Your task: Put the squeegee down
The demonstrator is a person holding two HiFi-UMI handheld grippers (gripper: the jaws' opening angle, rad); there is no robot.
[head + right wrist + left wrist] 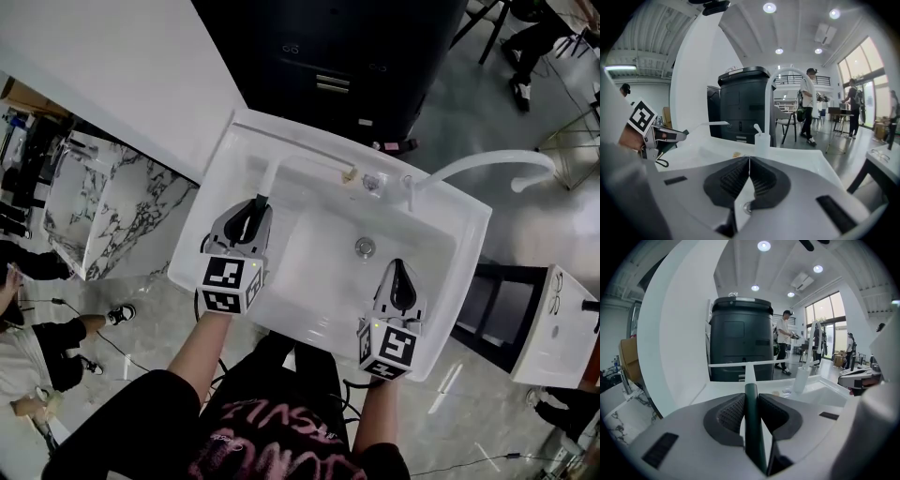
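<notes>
- one squeegee [751, 416] is the whole job: dark green handle, white shaft, thin white blade bar across the far end.
- it is held above the back left part of the sink [467, 253], with the blade out over the back ledge. i cannot tell whether the blade touches anything.
- how it should handle, as i judge it: light, stiff plastic, and long for its weight, so the blade end will swing if the handle twists. the smooth handle could slip, and the blade's edge is likely soft, so it should not be pressed down hard.
- the best hold is the one it has now, on the handle below the shaft.
- left gripper [255, 211]: jaws clamped on the green handle, ribbed pads pressing it from both sides.
- right gripper [401, 272]: jaws closed together with nothing between them. it is over the basin's front right, well apart from the squeegee.
- further out: the drain [365, 247] sits mid-basin, a white faucet [487, 159] arcs over the back right, and a small bottle [761, 140] stands near its base.
- the next move likely calls for lowering until blade and shaft lie flat, then letting go. if released while tilted, it could slide into the basin.
</notes>
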